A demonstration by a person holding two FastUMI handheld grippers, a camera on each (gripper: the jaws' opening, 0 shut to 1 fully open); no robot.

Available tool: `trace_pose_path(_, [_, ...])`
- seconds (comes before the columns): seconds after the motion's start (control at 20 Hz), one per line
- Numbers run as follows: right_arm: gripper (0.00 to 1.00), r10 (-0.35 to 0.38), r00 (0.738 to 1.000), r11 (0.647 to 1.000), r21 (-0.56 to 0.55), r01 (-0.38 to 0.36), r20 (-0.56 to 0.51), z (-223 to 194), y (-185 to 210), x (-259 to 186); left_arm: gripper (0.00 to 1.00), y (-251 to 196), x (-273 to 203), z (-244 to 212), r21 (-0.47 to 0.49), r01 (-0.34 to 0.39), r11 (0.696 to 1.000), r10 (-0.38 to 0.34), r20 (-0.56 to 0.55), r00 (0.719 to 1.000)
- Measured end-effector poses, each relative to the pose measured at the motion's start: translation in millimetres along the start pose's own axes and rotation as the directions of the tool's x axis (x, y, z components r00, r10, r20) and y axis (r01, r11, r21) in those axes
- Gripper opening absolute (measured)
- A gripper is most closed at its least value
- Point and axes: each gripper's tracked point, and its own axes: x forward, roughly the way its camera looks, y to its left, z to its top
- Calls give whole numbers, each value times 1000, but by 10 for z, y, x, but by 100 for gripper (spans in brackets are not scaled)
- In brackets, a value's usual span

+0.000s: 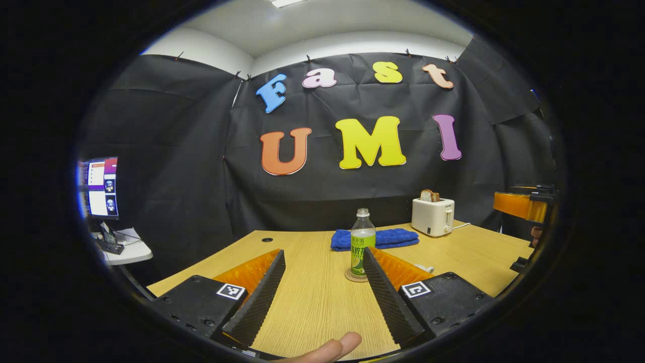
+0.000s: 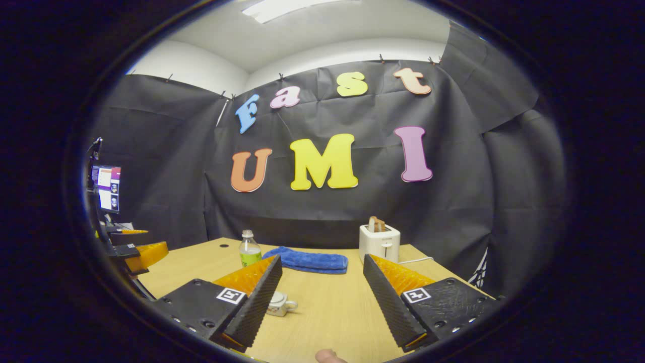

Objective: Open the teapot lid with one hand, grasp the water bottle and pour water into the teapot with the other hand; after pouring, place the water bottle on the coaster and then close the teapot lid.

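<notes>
1. The left tool (image 1: 322,287) has its fingers spread wide and holds nothing; the right tool (image 2: 322,297) is likewise spread and empty.
2. The water bottle (image 1: 362,245) stands upright on a round coaster (image 1: 354,277) on the table (image 1: 312,302), ahead of the left tool and in front of a folded blue towel (image 1: 375,238).
3. The white teapot (image 2: 278,304) sits low on the table beside the right tool's left finger, partly hidden; its lid cannot be made out.
4. The bottle looks like thin clear plastic, light and squeezable, probably slippery at the label; I would grip mid-body gently.
5. The teapot is likely ceramic and fragile; lift the lid by its knob.
</notes>
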Motion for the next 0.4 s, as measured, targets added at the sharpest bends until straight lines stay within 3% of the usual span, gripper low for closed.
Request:
trace_pose_path(0.25, [97,-23,999,999,27,24,-43,-225,-357,-101,96,-174,-94,39,8,13,1000,-13,20,1000])
trace_pose_path(0.4, [96,-12,998,1000,23,14,-69,-374,-361,-152,96,-250,-74,-16,1,38,999,-38,14,999])
